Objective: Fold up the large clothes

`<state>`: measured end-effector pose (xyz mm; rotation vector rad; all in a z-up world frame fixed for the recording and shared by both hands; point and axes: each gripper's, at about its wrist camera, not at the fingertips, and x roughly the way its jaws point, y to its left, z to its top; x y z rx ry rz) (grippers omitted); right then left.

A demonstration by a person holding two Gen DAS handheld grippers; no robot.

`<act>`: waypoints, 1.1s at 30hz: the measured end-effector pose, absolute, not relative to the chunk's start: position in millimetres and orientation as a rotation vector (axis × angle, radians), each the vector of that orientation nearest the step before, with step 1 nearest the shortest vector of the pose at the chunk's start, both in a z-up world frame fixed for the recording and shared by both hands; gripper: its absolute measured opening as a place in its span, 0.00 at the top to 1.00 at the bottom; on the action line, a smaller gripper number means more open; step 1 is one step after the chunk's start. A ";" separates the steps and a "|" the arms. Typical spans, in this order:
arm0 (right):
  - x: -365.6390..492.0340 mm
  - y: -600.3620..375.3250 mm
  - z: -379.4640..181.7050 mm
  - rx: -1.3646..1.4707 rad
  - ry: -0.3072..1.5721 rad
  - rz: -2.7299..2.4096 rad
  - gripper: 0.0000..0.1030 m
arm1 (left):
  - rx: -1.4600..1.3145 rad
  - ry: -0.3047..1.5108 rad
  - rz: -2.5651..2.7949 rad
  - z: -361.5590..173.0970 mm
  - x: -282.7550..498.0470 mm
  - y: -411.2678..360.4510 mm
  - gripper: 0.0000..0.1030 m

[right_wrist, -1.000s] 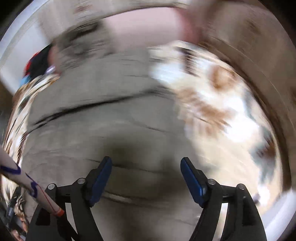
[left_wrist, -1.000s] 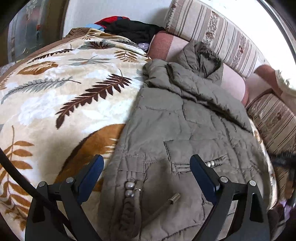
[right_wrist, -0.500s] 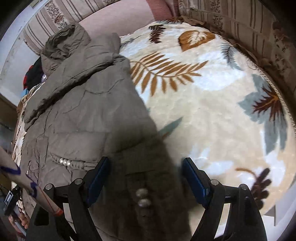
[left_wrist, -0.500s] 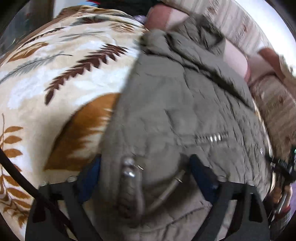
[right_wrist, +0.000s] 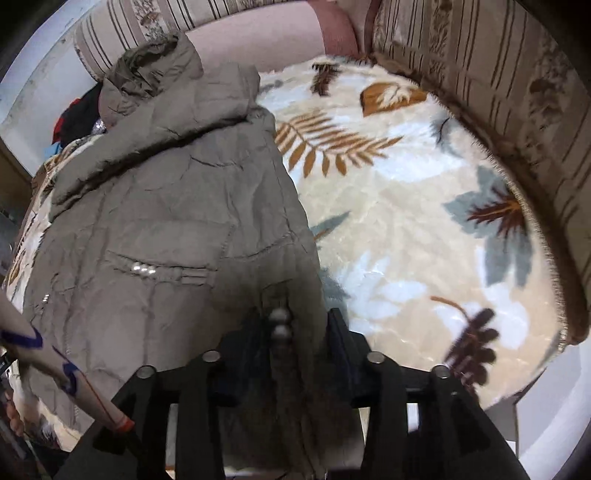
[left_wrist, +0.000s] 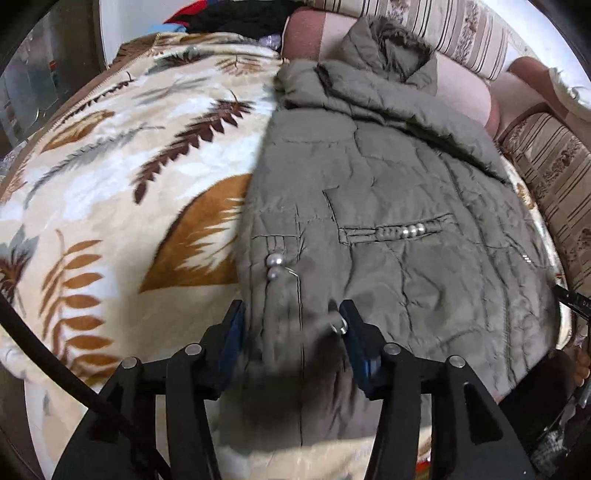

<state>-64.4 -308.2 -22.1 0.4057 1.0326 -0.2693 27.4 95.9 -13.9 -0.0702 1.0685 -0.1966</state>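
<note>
An olive quilted jacket (left_wrist: 388, 177) lies flat, hood away from me, on a leaf-patterned blanket (left_wrist: 129, 184). My left gripper (left_wrist: 291, 325) is closing on the jacket's near left edge, just below two pearl buttons (left_wrist: 274, 266). The cloth is bunched between its blue pads. In the right wrist view the jacket (right_wrist: 166, 206) fills the left half. There my right gripper (right_wrist: 291, 332) is closing on the near right edge, with cloth and two pearl buttons (right_wrist: 279, 323) between its fingers.
Striped sofa cushions (left_wrist: 436, 33) back the blanket and run along its right side (right_wrist: 498, 74). A pile of dark and red clothes (left_wrist: 240, 14) sits at the far left corner. The blanket (right_wrist: 406, 221) lies bare right of the jacket. A white sleeve (right_wrist: 44, 354) shows at lower left.
Both grippers came down over the jacket's near corners and narrowed from wide open until the cloth bunched between their pads. The right view swung from the jacket's middle to its right edge.
</note>
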 end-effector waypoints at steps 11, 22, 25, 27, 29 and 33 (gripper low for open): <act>6.9 -242.1 71.9 0.345 0.890 -0.124 0.28 | -0.135 0.920 -0.203 32.3 80.6 69.4 0.31; 188.2 -171.1 110.9 0.229 0.918 -0.089 0.28 | -0.196 0.906 -0.221 -2.2 175.9 45.1 0.31; 260.1 -167.3 112.4 0.262 0.935 -0.095 0.28 | -0.196 0.895 -0.264 -10.5 178.3 48.2 0.31; 309.4 -171.2 113.3 0.348 0.926 -0.096 0.26 | -0.185 0.898 -0.297 -15.9 179.9 48.8 0.31; 348.4 -175.7 114.3 0.426 0.901 -0.106 0.19 | -0.183 0.899 -0.312 -20.9 182.7 50.1 0.31; 427.1 -181.9 119.6 0.521 0.825 -0.163 0.10 | -0.212 0.938 -0.345 -32.2 191.8 49.3 0.31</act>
